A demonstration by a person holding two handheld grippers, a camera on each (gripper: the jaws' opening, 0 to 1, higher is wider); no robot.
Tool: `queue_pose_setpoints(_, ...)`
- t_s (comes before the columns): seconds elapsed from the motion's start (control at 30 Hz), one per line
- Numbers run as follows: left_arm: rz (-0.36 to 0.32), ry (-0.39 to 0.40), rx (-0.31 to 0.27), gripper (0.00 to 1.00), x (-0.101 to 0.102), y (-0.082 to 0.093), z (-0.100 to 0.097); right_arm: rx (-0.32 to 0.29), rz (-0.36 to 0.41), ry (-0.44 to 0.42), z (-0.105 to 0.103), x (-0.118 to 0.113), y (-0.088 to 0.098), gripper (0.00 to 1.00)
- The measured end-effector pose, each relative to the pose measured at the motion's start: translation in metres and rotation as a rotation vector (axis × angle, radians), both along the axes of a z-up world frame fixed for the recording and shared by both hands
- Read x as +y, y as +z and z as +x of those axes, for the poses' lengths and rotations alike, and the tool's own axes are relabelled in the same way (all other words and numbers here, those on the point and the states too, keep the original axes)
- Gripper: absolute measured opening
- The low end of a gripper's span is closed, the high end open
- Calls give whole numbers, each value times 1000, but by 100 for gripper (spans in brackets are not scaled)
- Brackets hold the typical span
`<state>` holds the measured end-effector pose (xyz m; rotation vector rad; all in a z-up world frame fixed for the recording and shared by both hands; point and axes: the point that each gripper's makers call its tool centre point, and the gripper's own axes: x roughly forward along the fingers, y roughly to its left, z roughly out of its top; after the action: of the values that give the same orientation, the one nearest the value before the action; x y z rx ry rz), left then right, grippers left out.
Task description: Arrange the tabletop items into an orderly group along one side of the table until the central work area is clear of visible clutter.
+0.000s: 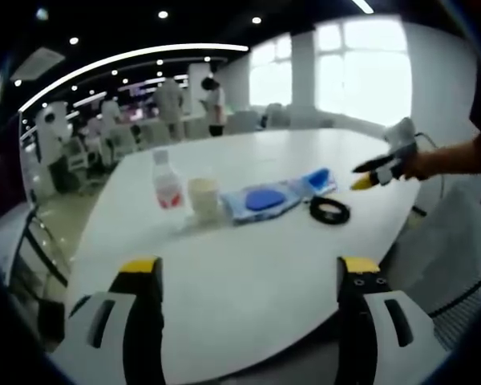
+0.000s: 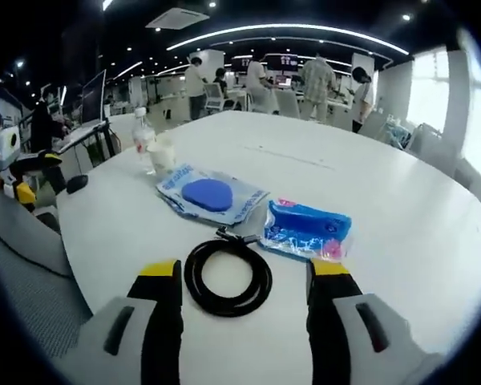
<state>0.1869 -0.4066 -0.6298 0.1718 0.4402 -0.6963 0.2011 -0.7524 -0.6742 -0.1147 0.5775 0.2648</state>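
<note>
2 pouches [image 2: 212,195] overlapping, labels unreadable

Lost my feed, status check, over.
Left gripper open, empty. Right gripper open, low over black cable coil. Bottle, cup, two blue packets unsorted. Nothing blocking.

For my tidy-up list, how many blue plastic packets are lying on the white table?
2. The larger packet with a dark blue oval lies near the cup. The smaller bright blue packet lies beside it, close to the black cable coil. None seems hidden.
</note>
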Motion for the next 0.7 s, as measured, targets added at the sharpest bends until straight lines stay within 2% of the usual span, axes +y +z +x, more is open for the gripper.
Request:
queue_pose_setpoints(0.2, -7, -7, 0, 87, -1, 0, 0, -28, 12, -12, -20, 4, 12, 74)
queue_pose_setpoints(0.3, -13, -6, -1, 88, -1, 0, 0, -44, 72, -50, -28, 7, 20, 76)
queue_pose_setpoints(0.4, -24, -9, -1, 88, -2, 1, -1, -81, 59, -57, -40, 10, 29, 82)
queue_pose_setpoints(0.57, -52, -9, 1, 90, -3, 4, -1, -94, 75, -70, -55, 15, 36, 89)
queue_pose_setpoints(0.7, -44, -16, 5, 94, -3, 3, -2, -106, 50, -70, -64, 20, 37, 96)
